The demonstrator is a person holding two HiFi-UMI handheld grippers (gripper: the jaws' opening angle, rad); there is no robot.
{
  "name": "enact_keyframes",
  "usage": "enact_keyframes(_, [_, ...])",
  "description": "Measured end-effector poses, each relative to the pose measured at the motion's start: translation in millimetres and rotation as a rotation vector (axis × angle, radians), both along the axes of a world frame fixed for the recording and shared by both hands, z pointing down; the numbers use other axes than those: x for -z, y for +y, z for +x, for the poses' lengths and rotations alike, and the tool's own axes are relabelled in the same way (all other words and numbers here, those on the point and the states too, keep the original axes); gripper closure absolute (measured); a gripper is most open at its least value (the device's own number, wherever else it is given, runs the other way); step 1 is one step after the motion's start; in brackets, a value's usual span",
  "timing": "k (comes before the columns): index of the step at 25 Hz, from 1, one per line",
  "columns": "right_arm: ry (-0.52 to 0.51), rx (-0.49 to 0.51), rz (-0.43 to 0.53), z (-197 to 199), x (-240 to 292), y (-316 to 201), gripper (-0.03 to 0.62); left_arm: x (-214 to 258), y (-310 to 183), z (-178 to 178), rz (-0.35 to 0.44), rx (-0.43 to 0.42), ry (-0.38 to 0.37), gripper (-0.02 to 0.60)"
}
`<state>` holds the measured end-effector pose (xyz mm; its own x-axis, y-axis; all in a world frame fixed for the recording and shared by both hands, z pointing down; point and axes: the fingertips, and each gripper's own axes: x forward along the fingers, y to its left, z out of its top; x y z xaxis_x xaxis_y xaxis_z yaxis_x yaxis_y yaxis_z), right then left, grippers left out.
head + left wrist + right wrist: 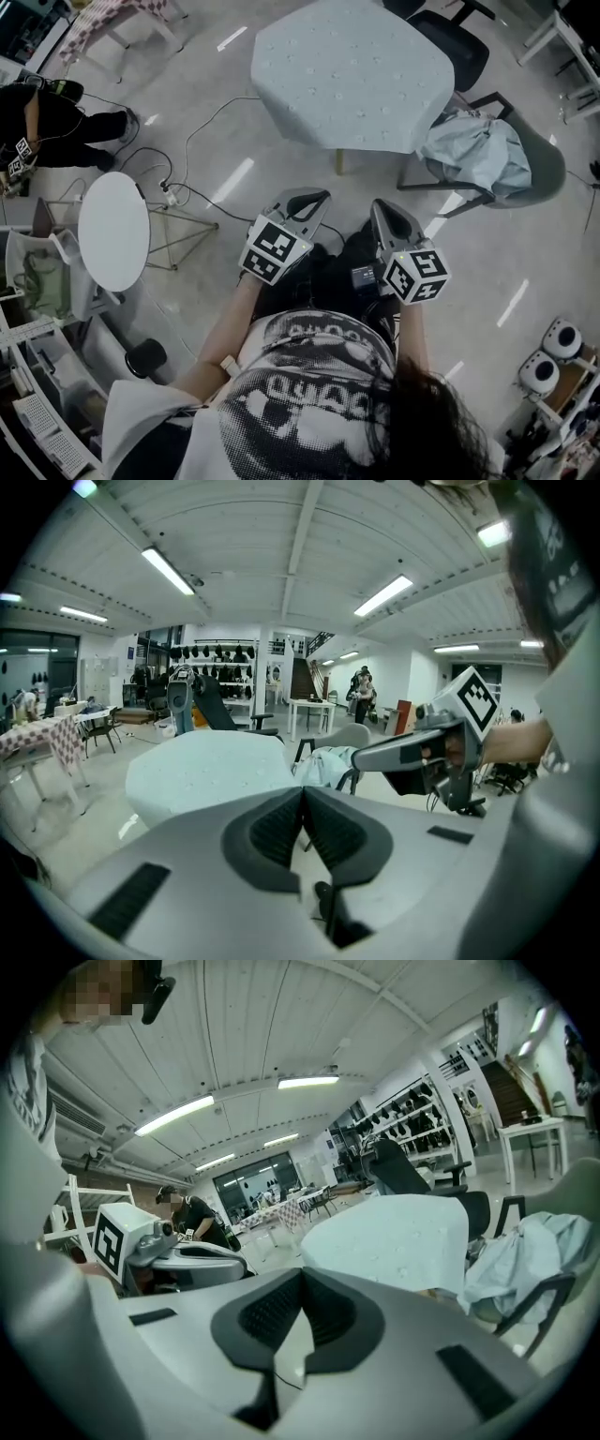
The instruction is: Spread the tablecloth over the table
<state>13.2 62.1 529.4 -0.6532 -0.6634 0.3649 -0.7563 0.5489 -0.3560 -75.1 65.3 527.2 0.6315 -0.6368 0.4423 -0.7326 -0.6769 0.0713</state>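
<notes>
A pale blue tablecloth (352,70) with small dots lies spread over the table at the top of the head view, its edges hanging over the rim. It also shows ahead in the left gripper view (206,771) and the right gripper view (394,1237). My left gripper (319,197) and right gripper (380,208) are held side by side close to my body, well short of the table. Both are shut with nothing between the pads, as seen on the left gripper (302,789) and the right gripper (302,1274).
A grey chair (539,164) right of the table carries a crumpled pale cloth (473,150). A round white side table (114,230) stands at the left, with cables (187,192) on the floor beside it. A person in black (47,122) crouches at far left. A black office chair (455,42) stands behind the table.
</notes>
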Motion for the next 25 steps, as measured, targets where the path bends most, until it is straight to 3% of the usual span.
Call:
enact_keyframes(7, [-0.037, -0.051, 0.047, 14.6, 19.9, 6.7, 0.602, 16.2, 13.4, 9.5, 0.008, -0.040, 0.039, 0.569])
enact_keyframes(25, [-0.006, -0.073, 0.071, 26.7, 25.5, 16.4, 0.599, 18.7, 25.7, 22.8, 0.018, -0.095, 0.029, 0.569])
